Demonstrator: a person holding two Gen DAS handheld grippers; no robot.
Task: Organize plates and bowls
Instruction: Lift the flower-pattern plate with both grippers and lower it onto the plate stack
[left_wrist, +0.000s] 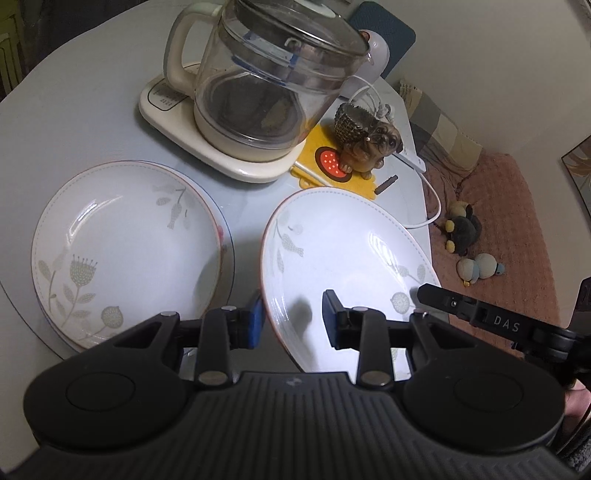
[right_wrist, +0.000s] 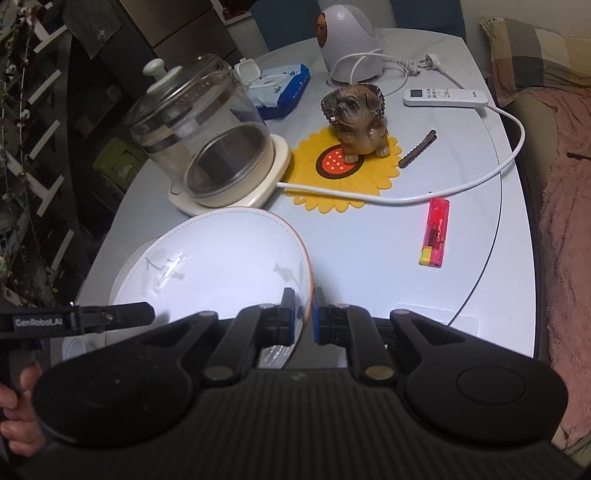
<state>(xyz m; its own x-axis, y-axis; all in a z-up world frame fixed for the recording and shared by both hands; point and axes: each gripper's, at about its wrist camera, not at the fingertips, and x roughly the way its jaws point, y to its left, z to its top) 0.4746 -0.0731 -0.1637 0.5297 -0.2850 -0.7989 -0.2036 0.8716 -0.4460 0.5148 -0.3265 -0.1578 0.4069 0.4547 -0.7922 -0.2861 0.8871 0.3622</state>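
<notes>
Cluttered pale table, kettle behind. My right tongs are clamped on the lifted plate's rim; left tongs gape just beside it. Glazed, slippery, breakable, so I'd grip the rim, heading for the stack.

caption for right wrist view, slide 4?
Right hand-held gripper clamps a tilted floral plate by its rim, beside the glass kettle.

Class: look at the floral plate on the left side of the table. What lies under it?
Under the left plate, another dish's rim peeks out at its right and lower edges, so it tops a stack. How many dishes lie beneath is hidden.
</notes>
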